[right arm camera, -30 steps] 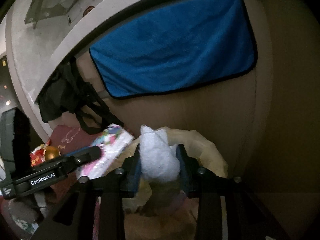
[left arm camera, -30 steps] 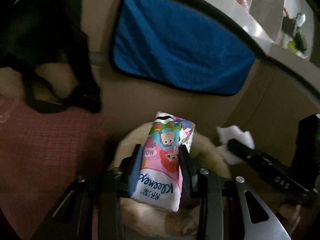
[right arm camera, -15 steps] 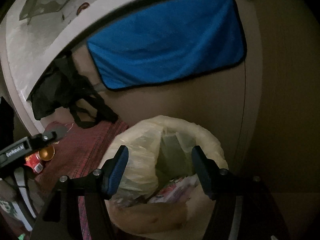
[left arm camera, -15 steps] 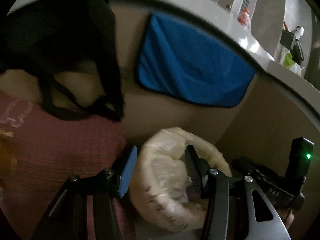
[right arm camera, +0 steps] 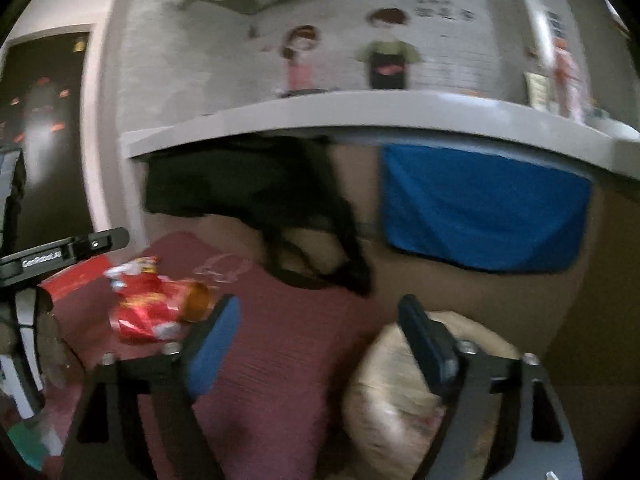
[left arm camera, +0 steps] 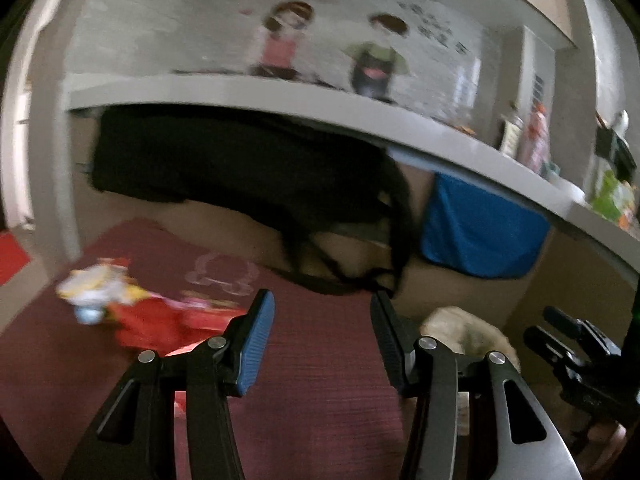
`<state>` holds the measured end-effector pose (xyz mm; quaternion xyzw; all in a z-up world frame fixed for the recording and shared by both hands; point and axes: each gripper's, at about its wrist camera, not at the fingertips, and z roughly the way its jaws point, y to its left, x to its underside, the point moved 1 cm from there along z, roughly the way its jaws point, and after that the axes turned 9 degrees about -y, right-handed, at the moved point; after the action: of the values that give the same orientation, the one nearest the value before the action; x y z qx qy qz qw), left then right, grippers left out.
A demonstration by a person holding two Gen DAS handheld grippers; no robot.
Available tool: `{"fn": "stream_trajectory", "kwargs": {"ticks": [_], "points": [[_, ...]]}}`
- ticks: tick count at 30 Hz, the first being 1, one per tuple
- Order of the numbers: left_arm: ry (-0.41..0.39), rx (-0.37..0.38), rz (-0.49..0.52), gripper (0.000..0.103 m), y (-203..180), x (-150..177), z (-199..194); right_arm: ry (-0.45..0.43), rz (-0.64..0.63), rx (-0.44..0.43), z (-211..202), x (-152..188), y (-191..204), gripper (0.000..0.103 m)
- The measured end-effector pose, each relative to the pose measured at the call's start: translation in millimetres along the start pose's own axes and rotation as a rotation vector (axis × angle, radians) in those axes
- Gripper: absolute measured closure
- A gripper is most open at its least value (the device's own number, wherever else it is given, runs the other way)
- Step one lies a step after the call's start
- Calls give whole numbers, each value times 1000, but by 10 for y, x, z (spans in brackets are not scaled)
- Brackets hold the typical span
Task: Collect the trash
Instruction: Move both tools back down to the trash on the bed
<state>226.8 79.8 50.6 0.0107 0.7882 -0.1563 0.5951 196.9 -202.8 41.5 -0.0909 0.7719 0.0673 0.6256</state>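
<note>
My left gripper (left arm camera: 322, 338) is open and empty above a dark red mat (left arm camera: 320, 400). My right gripper (right arm camera: 316, 342) is open and empty too. The bin lined with a pale yellow bag (right arm camera: 400, 396) sits low right in the right wrist view, under my right finger; it also shows in the left wrist view (left arm camera: 468, 330). Red snack wrappers (right arm camera: 148, 308) with an orange round thing (right arm camera: 198, 302) lie on the mat to the left; they appear blurred in the left wrist view (left arm camera: 148, 320). The other gripper (left arm camera: 584, 364) shows at the right edge.
A blue cloth (right arm camera: 480, 216) and a black bag (right arm camera: 256, 188) hang below a grey counter edge (right arm camera: 360, 114). A wall with cartoon figures (left arm camera: 332, 40) is behind. A red sheet (right arm camera: 74, 280) lies at the mat's left side.
Both grippers let go of the tissue pack and the white wad over the bin and opened. Both then rose and swung left, so the mat and red wrappers came into view.
</note>
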Motion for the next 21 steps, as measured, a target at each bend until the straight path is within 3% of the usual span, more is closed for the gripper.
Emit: {"fn": "stream_trajectory", "kwargs": {"ticks": [9, 13, 15, 19, 21], "points": [[-72, -243, -56, 52, 1295, -252, -502, 124, -21, -204, 613, 52, 976, 19], [-60, -324, -98, 52, 1889, -309, -538, 146, -46, -240, 835, 80, 1276, 19], [-37, -327, -143, 52, 2175, -312, -479, 147, -48, -250, 929, 76, 1378, 19], [46, -242, -311, 52, 2748, -180, -176, 158, -60, -256, 1095, 127, 1516, 20], [89, -217, -404, 52, 2993, -29, 38, 163, -62, -263, 1184, 183, 1587, 27]]}}
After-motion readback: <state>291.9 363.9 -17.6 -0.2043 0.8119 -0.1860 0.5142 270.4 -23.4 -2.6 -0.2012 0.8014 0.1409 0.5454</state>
